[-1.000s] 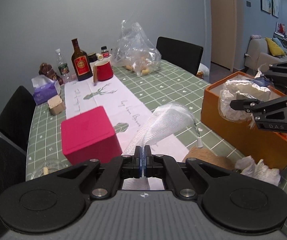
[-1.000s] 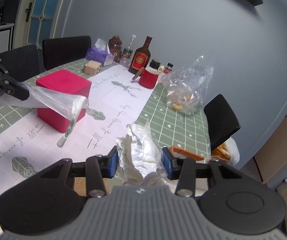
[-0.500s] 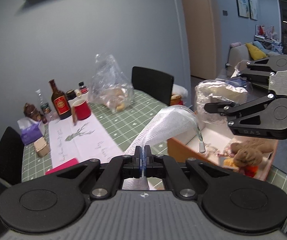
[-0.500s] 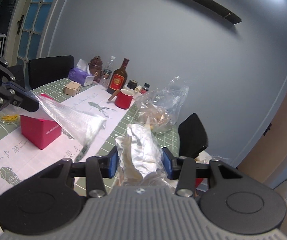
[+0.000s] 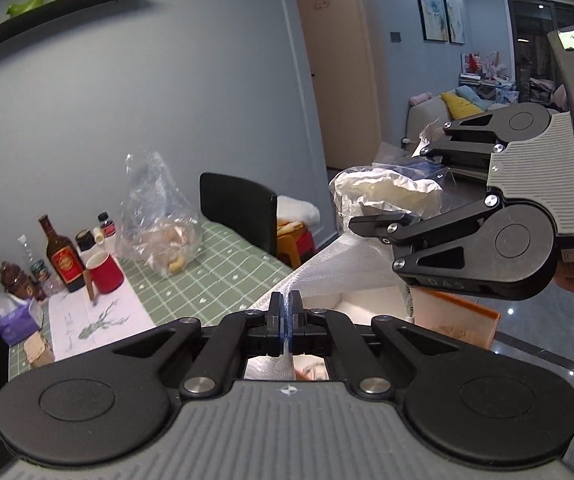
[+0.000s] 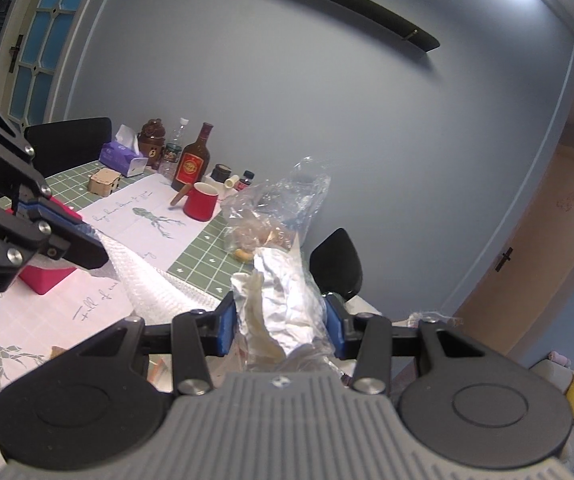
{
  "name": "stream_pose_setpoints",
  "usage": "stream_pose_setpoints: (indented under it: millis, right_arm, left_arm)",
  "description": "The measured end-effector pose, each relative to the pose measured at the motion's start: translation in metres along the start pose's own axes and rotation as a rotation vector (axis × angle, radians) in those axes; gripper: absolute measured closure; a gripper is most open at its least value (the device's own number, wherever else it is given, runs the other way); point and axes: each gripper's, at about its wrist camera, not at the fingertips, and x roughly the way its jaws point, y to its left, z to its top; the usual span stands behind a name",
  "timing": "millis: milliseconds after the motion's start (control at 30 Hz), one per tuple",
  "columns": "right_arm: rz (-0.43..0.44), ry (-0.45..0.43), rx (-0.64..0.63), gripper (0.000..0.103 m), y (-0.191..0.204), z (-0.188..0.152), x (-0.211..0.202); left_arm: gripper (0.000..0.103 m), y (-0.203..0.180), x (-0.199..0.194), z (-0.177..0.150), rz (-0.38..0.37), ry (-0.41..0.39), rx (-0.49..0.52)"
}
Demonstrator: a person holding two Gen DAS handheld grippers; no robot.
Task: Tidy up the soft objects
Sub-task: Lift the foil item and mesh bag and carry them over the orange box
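Foam netting [image 5: 343, 268] is pinched flat in the left gripper [image 5: 285, 320], jaws fully closed on it, held up over the orange box [image 5: 459, 320]. Right gripper [image 6: 281, 320] has its jaws clamped around a crinkly plastic-wrapped bundle [image 6: 283, 304] (cream-coloured inside), also in the air. Green checked counter [image 5: 223, 264] sits below.

Orange box [image 5: 457, 320] mostly hidden.

clear bubble-wrap bag [image 5: 343, 264] pinched at edge, stretched; crumpled white plastic bundle [image 6: 283, 312] held upright, above orange box [image 5: 459, 320].
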Motion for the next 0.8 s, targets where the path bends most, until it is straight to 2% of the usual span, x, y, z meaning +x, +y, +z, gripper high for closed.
stream_pose_setpoints:
  millis: [167,300,567,800]
  right_arm:
    - [-0.028,-0.002,-0.010,0.059,-0.021,0.002,0.001]
    - [-0.037,0.023,-0.016,0.059,-0.032,-0.009,0.016]
    - [-0.009,0.130,-0.015,0.059,-0.033,-0.056,0.073]
    - [0.023,0.209,-0.005,0.059,-0.024,-0.088,0.121]
  left_arm:
    - [0.101,-0.010,0.016,0.014,-0.015,-0.006,0.016]
    - [0.101,-0.017,0.039,0.012,-0.039,0.007,0.012]
    - [0.101,-0.029,0.098,-0.012,-0.084,0.077,0.001]
    - [0.101,-0.031,0.134,-0.034,-0.110,0.140,0.002]
